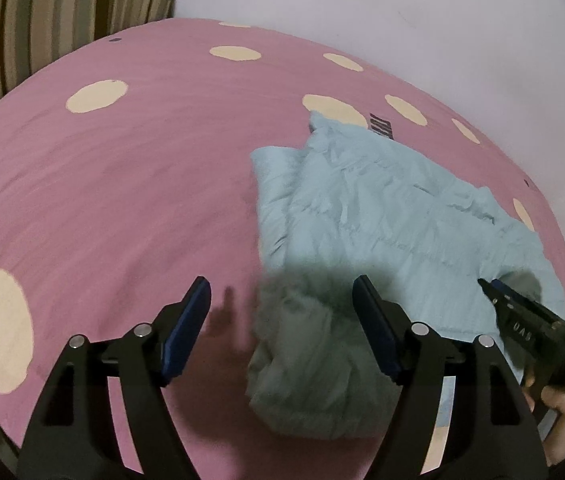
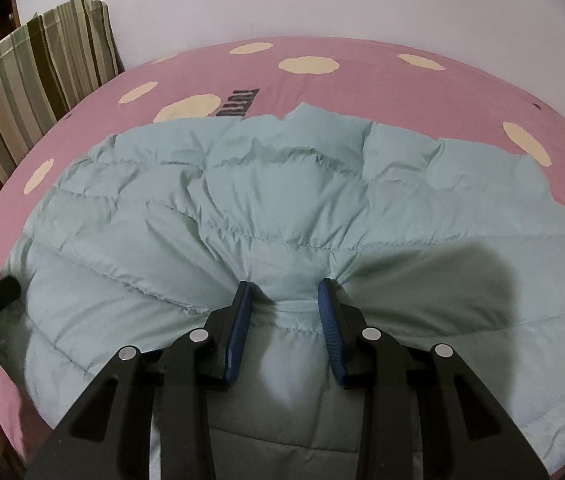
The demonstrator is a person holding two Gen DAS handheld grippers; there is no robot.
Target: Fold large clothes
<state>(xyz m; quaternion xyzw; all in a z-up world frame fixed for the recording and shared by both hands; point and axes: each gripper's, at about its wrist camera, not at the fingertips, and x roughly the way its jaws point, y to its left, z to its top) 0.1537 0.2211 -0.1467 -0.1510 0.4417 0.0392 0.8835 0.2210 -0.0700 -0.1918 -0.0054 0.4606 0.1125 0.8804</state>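
Your right gripper (image 2: 282,308) has its jaws partly closed on a pinch of the pale blue puffer jacket (image 2: 282,200): quilted fabric bunches between the blue pads and creases fan out from them. Your left gripper (image 1: 282,320) stands wide open and holds nothing; the jacket's near, shadowed fold lies between and just beyond its jaws, closer to the right-hand pad.

Expect the jacket to be light, soft and springy, with a slick shell that may slip from a shallow pinch. Take hold at a stitched seam or hem and bite deep.

Beyond both pairs of jaws the jacket spreads across the pink spotted bedsheet (image 1: 122,184), and farther still, left of the jaws, stands a striped cushion (image 2: 34,76) against the wall.
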